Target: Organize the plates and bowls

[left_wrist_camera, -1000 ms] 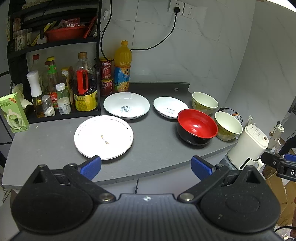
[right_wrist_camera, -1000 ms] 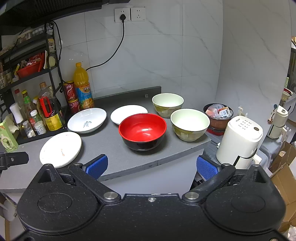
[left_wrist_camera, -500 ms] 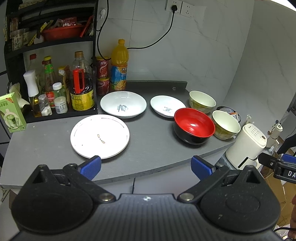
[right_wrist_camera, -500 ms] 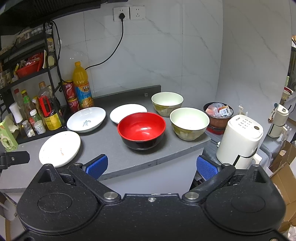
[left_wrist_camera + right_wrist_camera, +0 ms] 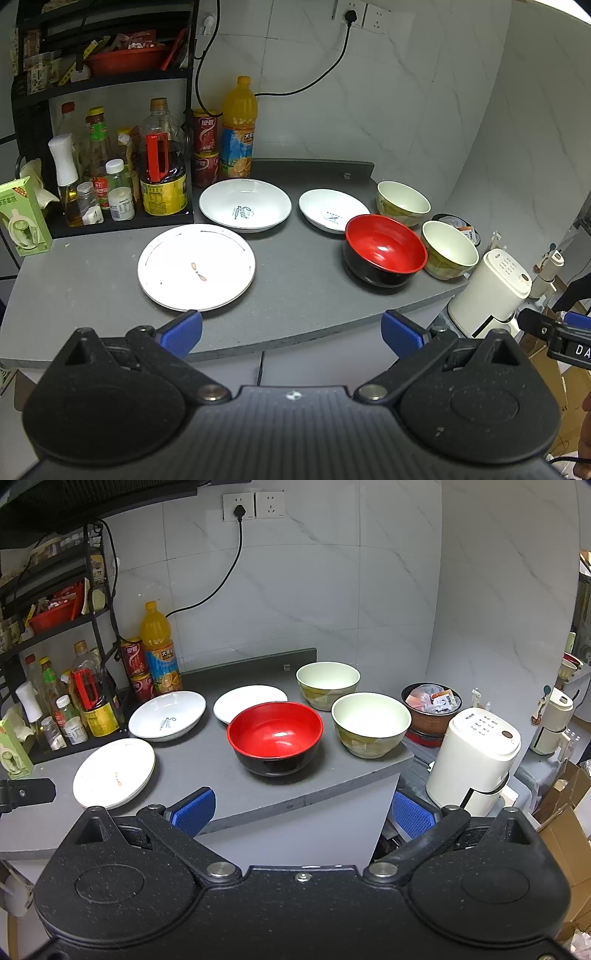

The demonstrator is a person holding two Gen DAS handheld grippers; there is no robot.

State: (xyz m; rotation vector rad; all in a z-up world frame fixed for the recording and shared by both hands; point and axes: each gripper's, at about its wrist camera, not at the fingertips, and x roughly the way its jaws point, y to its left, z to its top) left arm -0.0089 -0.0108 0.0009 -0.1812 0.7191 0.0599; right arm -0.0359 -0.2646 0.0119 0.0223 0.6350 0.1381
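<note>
Grey matte stone-look counter (image 5: 295, 295), curved front edge, everything on it lying separate; nothing stacked yet, task looks unstarted.

Largest dish: flat white round plate with thin rim line (image 5: 196, 266), near left, a small brownish mark at centre. Far behind it, shallow white dish with blue script (image 5: 245, 205), glossy. Right of that, smaller white oval-looking dish (image 5: 332, 210), partly hidden behind the red-inside, black-outside bowl (image 5: 384, 249), lacquer-like and shiny. Two cream bowls with leaf pattern outside: one far (image 5: 403, 202), one near the right edge (image 5: 449, 249).

Left gripper (image 5: 291, 332), blue ribbed pads, jaws spread wide, holding nothing, hovering off the counter's near edge. Right gripper (image 5: 302, 812) likewise splayed and empty, facing the red bowl.

Risks, as judged:
- The near cream bowl sits close to the counter's right edge; a sideways nudge could tip it off toward the white appliance (image 5: 476, 760) below.
- Flat plate lies flush on the counter; pads may fail to get under the rim and skid it.
- Glossy glaze and lacquer are likely slippery to a thin-rim pinch.
- Bowls stand near one another; reaching one could knock its neighbour.
- Rack of bottles (image 5: 110, 177) far left crowds the shallow dish.
</note>
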